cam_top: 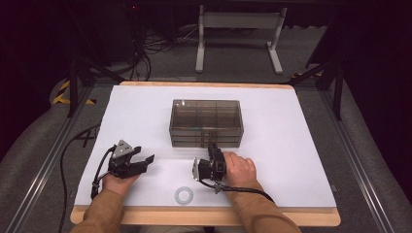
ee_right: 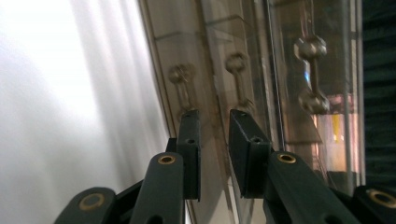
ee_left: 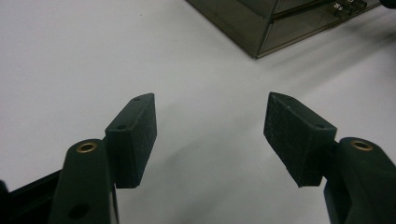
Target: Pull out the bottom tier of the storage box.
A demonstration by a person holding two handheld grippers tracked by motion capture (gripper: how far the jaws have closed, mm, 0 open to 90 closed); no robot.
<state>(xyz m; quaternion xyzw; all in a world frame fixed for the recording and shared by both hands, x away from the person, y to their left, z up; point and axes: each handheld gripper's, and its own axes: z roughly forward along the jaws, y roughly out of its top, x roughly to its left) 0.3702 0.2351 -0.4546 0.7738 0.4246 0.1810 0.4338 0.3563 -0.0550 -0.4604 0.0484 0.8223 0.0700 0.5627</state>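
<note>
While the left gripper (cam_top: 141, 161) rests on the white tabletop (cam_top: 291, 145) well to the near left of the smoky clear drawer box (cam_top: 206, 122), its jaws stand wide apart with nothing between them; in the left gripper view (ee_left: 210, 135) only bare white surface lies between the two black pads, and a corner of the box (ee_left: 261, 28) shows far off at the upper right. The person's left hand (cam_top: 116, 182) holds that gripper from below, a tan sleeve (cam_top: 99, 213) behind it.

At the near front face of the drawer box, the right gripper (cam_top: 213, 147) points at the lower drawers, held by the right hand (cam_top: 238, 167). In the right gripper view (ee_right: 215, 123) the picture is turned on its side, and the jaws stand narrowly apart, right up against the box's front. A small dumbbell-shaped drawer handle (ee_right: 238, 79) sits just beyond the gap between the jaw tips, with a faint second shape beside it and another handle (ee_right: 310, 74) farther off. The pads do not visibly press on the handle; whether they touch it cannot be told.

Nearer the person than the box, between the two hands, a small pale ring (cam_top: 183, 195) lies flat on the tabletop close to its front edge.
</note>
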